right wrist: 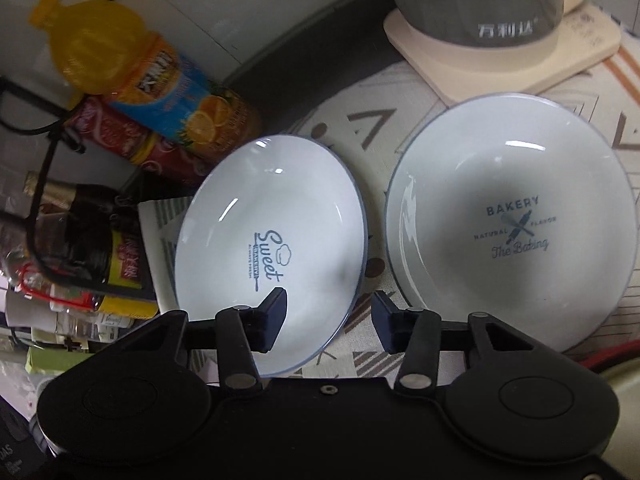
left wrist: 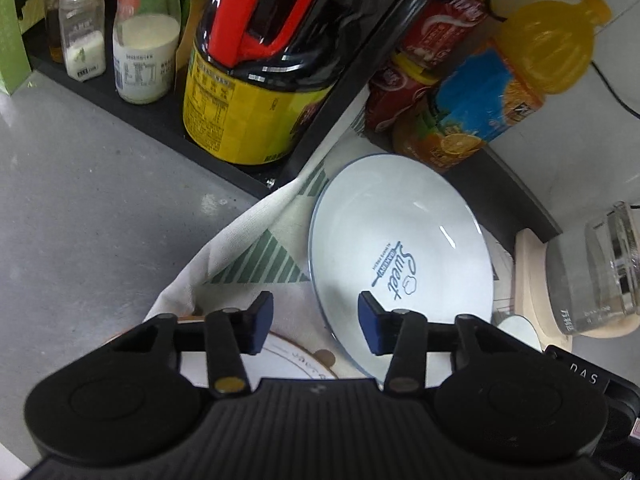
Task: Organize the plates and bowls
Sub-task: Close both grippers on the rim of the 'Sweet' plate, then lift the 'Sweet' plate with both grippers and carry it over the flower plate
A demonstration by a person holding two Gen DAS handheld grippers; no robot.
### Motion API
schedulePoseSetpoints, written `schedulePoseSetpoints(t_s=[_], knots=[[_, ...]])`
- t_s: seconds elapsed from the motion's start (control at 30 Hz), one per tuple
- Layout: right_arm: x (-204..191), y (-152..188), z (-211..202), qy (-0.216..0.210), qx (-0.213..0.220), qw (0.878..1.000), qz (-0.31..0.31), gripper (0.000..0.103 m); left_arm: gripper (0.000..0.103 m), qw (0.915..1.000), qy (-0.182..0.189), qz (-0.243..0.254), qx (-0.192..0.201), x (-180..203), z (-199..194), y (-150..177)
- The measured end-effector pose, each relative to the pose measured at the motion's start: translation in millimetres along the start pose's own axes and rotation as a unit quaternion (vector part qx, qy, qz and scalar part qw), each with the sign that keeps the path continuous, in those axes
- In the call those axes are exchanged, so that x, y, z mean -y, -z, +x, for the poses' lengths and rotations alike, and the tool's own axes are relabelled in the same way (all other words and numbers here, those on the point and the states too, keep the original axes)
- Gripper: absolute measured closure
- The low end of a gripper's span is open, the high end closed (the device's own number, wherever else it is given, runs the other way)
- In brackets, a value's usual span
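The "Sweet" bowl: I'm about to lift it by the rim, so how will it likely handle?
The "Sweet" bowl looks like glazed ceramic with bright glare streaks, so probably stiff and slippery between pads. Its thin blue-edged rim suggests it could chip if knocked against the "Bakery" bowl close beside it. On the patterned cloth, a push may drag the fabric.

2 white blue-rimmed bowls, "Sweet" bowl [right wrist: 272, 236] and "Bakery" bowl [right wrist: 512, 224], upright, side by side on cloth.
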State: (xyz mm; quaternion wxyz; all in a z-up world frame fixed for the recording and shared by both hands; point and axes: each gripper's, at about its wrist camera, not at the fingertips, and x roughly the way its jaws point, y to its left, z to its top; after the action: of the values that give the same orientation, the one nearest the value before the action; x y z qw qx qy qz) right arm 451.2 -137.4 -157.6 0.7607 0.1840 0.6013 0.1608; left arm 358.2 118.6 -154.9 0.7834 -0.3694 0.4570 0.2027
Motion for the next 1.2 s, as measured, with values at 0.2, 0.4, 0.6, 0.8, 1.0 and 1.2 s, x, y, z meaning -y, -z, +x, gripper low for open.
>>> schedulePoseSetpoints(t_s=[0.2, 0.4, 0.6, 0.8, 1.0, 1.2], knots=[[7, -6, 23, 0.008, -0.024, 0.999, 0.025, 0.061, 0.075, 0.9997, -0.003, -0.021, -0.013, -5, 20, -6], [6, -5, 39, 0.019, -0.036, 0.999, 0.031, 0.076, 0.081, 0.9992, -0.001, -0.034, -0.023, -6, 34, -9], [0, -1, 48, 0.03, -0.044, 0.999, 0.012, 0.077, 0.089, 0.999, 0.001, -0.034, -0.029, -1, 42, -9], [-6, 1, 51, 0.044, -0.03, 0.999, 0.0, 0.078, 0.093, 0.9986, 0.007, -0.036, -0.039, 4, 49, -5], [-6, 0, 34, 0.024, -0.002, 0.999, -0.032, 0.09, 0.094, 0.9995, 0.021, -0.008, -0.022, 8, 32, -6], [-19, 8, 12, 0.028, 0.031, 0.996, -0.078, 0.09, 0.093, 0.9997, 0.021, 0.006, -0.011, 10, 12, -6]])
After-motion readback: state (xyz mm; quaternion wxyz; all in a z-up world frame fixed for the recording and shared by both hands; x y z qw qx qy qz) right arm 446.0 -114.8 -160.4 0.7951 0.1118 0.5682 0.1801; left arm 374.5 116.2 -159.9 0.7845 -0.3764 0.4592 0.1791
